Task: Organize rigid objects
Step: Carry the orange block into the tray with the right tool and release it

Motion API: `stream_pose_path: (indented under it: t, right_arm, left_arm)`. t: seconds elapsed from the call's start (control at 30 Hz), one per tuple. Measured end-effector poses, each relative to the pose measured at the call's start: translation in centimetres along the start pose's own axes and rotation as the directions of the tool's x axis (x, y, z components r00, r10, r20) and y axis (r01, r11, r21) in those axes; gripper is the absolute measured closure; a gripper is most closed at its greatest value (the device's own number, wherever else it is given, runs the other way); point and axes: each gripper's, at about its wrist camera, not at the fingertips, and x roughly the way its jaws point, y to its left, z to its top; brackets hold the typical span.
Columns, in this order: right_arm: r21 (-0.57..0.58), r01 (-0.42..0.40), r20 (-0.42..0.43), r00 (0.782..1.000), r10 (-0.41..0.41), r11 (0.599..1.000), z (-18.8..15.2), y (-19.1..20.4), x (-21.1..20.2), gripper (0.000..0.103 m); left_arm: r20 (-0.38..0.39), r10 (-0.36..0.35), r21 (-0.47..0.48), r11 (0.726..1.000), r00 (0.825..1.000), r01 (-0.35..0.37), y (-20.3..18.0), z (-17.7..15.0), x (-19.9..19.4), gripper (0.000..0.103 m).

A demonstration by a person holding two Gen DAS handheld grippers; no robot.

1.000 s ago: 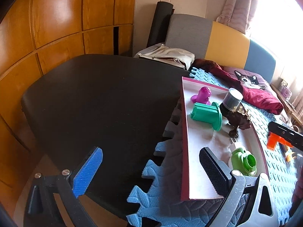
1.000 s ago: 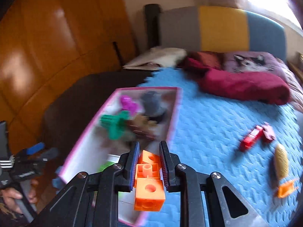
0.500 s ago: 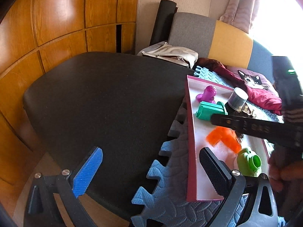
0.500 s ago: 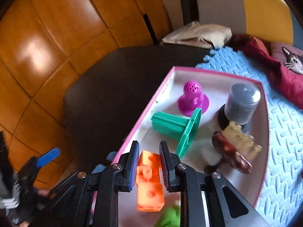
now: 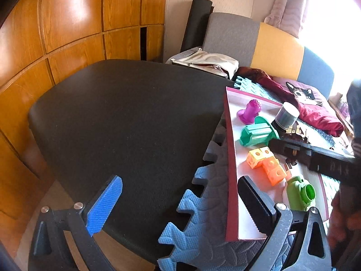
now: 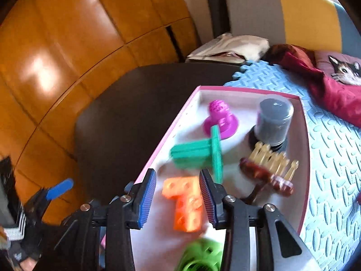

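Resting on the floor of the pink-walled shallow cardboard tray [image 6: 168,135], the orange L-shaped block of plastic cubes with round holes [image 6: 186,203] lies free. The right hand-held gripper [image 6: 178,199] hangs over it; its jaws have just been opening, blue-ribbed pads [image 6: 147,199] on either side of the block, neither pressing on it.

Other contents, placed relative to the orange block: teal flanged plastic spool [image 6: 198,154] just behind it; magenta knobbed plastic piece [image 6: 220,119] further back; dark cylindrical jar with pale lid [image 6: 274,119] toward the tray's far right corner; brown plastic dinosaur with tan back plates [image 6: 268,171] to its right; green plastic fitting with round opening [image 5: 300,195] nearer the camera, blurred in the right wrist view.

Left hand-held gripper [image 5: 180,201]: jaws wide apart, nothing between them, over the edge where the blue interlocking foam mat [image 5: 203,205] meets the black matte table [image 5: 124,124].

Surface: the tray sits on the foam mat, at the mat's edge beside the table.

Room: glossy orange-brown wooden panelling [image 5: 67,22] behind the table; grey, yellow and blue padded headboard [image 5: 277,52]; crimson cloth [image 5: 315,115] with a cat print on the mat; beige cloth bag [image 5: 207,62] at the table's far end; bright curtained window [image 5: 288,11], overexposed.
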Motion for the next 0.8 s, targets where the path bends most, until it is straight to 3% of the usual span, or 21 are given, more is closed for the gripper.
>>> stream_pose_path:
  t: [0.27,0.47,0.67,0.8]
  right_arm:
    - [-0.125,0.012,-0.071,0.997,-0.021,0.992,-2.3,3.1,0.6,0.064]
    - [-0.199,0.124,-0.067,0.988,-0.139,0.972,-2.0,3.3,1.8,0.069]
    - [-0.177,0.201,-0.035,0.977,-0.211,0.963,-0.7,1.9,2.1,0.068]
    - [-0.135,0.180,-0.020,0.983,-0.185,0.974,-0.6,1.3,1.8,0.067]
  left_arm:
    - [0.009,0.011,0.002,1.000,1.000,-0.011,0.2,0.1,-0.4,0.000]
    - [0.015,0.012,0.010,1.000,1.000,-0.012,0.0,0.2,-0.7,0.000]
    - [0.015,0.018,0.013,1.000,1.000,-0.018,-0.2,0.1,-0.7,0.000]
    - [0.011,0.026,0.018,0.999,1.000,-0.026,-0.2,0.1,-0.6,0.000]
